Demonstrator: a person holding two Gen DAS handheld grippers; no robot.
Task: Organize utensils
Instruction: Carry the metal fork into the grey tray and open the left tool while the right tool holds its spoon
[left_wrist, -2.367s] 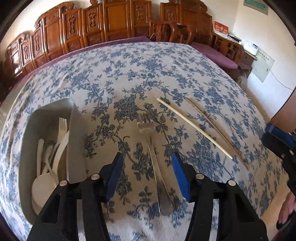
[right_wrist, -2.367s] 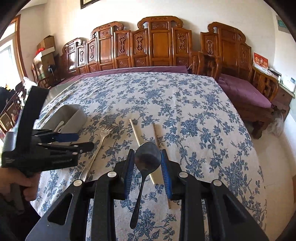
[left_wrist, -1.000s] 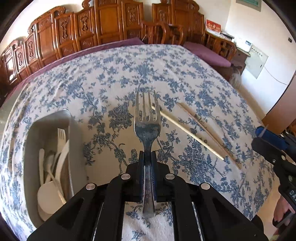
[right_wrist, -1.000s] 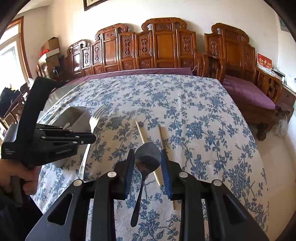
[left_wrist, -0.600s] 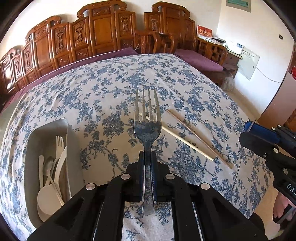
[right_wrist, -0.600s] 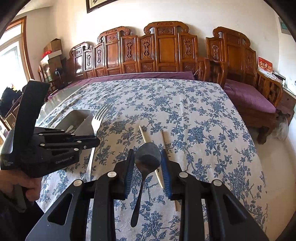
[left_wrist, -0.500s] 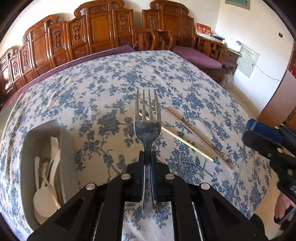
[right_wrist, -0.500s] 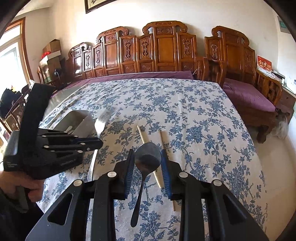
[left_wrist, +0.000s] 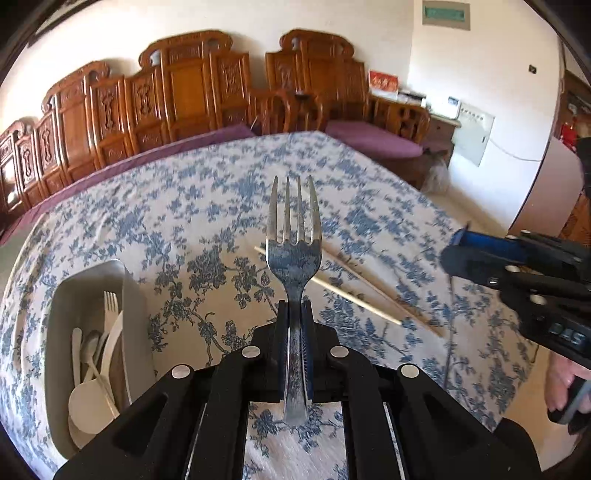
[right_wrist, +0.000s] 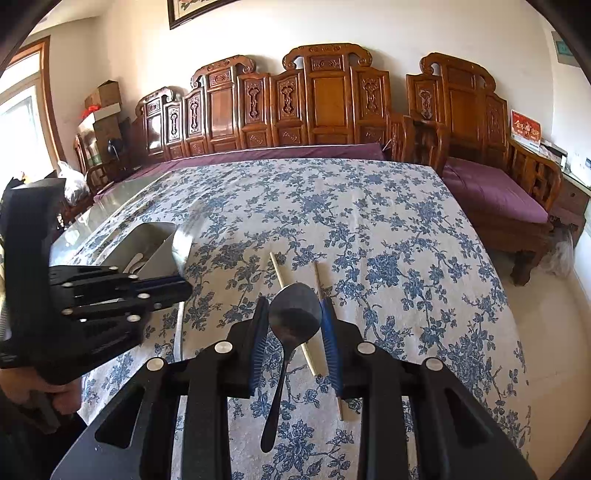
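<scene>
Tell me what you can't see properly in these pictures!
- Fork: in the right wrist view the left gripper covers most of it, and the tines are a blur.
- Grey tray: in the right wrist view the left gripper hides its near end, so the white utensils barely show.
- Chopsticks: the right gripper and the spoon cover their middles.
- The person: only hands show, at the picture edges.
</scene>
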